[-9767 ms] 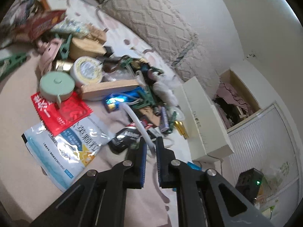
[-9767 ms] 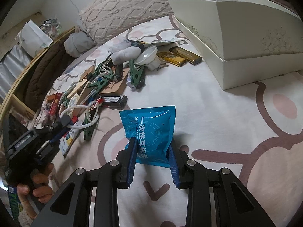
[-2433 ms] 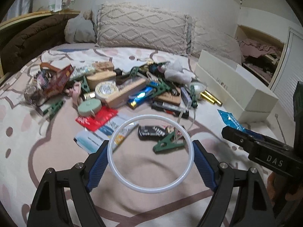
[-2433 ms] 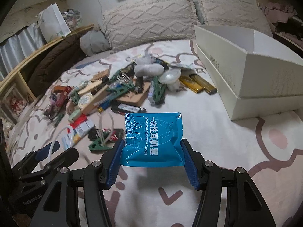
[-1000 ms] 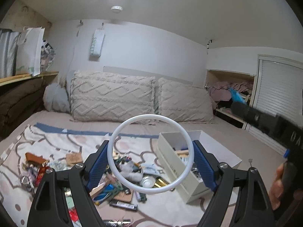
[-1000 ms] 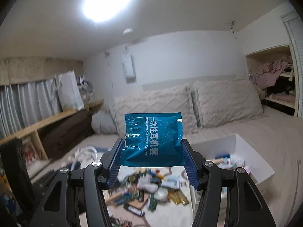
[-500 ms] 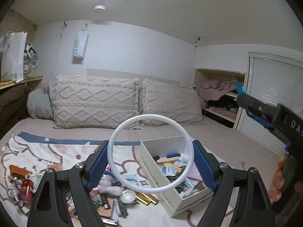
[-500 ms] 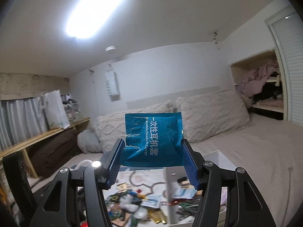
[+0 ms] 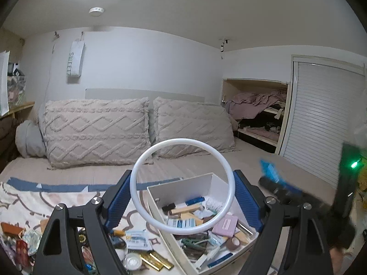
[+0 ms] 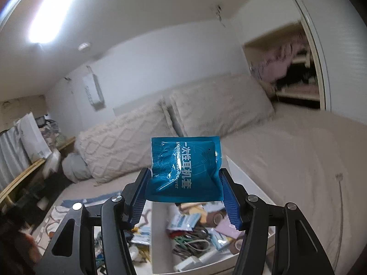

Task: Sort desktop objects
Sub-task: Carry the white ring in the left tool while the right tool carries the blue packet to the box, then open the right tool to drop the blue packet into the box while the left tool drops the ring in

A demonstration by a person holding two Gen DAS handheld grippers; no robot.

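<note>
My left gripper (image 9: 182, 197) is shut on a white plastic ring (image 9: 146, 158), held upright in the air above the white sorting box (image 9: 183, 183) on the bed. My right gripper (image 10: 184, 194) is shut on a blue foil packet (image 10: 185, 169), held above the same box (image 10: 160, 240), which holds several small items. The right gripper with the blue packet (image 9: 270, 170) also shows blurred at the right of the left wrist view.
Loose items lie on the patterned bedspread (image 9: 23, 201) left of the box, among them gold bars (image 9: 158, 261) and a round tin (image 9: 132, 260). Two knit pillows (image 9: 96, 130) stand at the headboard. A closet (image 9: 259, 114) is at the right.
Both grippers have tilted down and moved toward the white box, which now sits closer below them. The right gripper is blurred with motion. Both still hold their objects.
</note>
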